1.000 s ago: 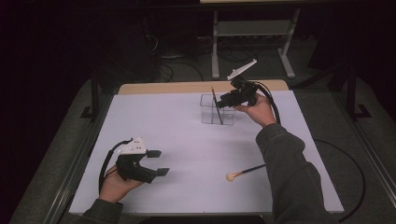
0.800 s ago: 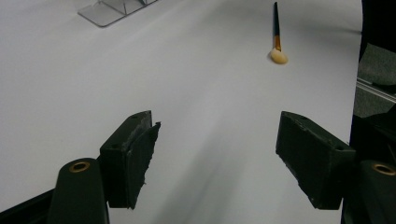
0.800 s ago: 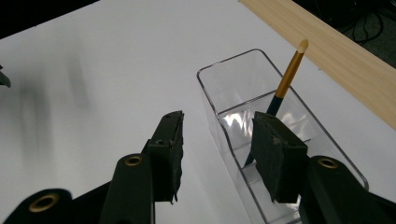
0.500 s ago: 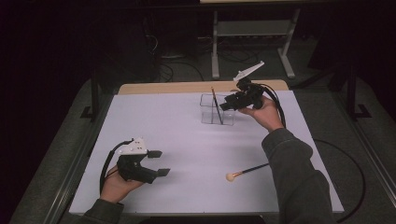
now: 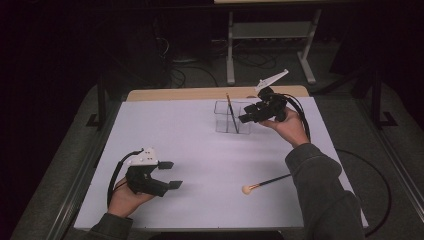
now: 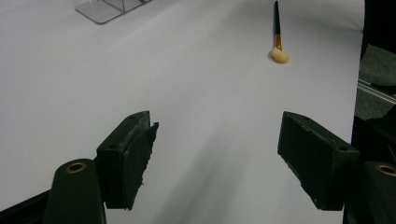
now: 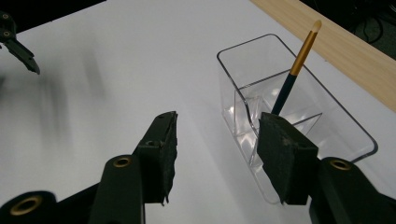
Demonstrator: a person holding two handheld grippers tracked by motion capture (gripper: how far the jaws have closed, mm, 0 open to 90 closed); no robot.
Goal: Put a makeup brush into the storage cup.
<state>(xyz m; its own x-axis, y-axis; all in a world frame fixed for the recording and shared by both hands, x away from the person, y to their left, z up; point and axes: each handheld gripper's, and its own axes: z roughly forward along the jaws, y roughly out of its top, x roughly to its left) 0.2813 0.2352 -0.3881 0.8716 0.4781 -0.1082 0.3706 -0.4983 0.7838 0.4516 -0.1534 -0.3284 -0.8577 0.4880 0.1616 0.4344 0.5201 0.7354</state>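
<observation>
A person sat at a table covered with a white sheet [image 5: 200, 145], holding a black two-jaw gripper in each hand. The right gripper [image 5: 243, 119] was held up at the far side of the table, just beside a clear plastic organiser box with inner dividers [image 5: 223, 125]. Its jaws had just been opening and stood apart with nothing between them; in the right gripper view [image 7: 215, 154], one jaw overlapped the near wall of the clear box [image 7: 327, 116]. Inside the box, a slim makeup brush with a dark handle, a gold ferrule and a small pale tip [image 7: 295, 72] leaned tilted in one compartment, tip upward; it also showed in the high view [image 5: 231, 113]. The left gripper [image 5: 170, 175] rested low over the near left part of the sheet, its jaws spread wide and empty, as the left gripper view [image 6: 217, 158] also showed. A second brush, with a dark handle and a rounded cream head [image 5: 264, 183], lay flat on the sheet near the right sleeve, well apart from both grippers; in the left gripper view it lay farther off [image 6: 279, 44].
</observation>
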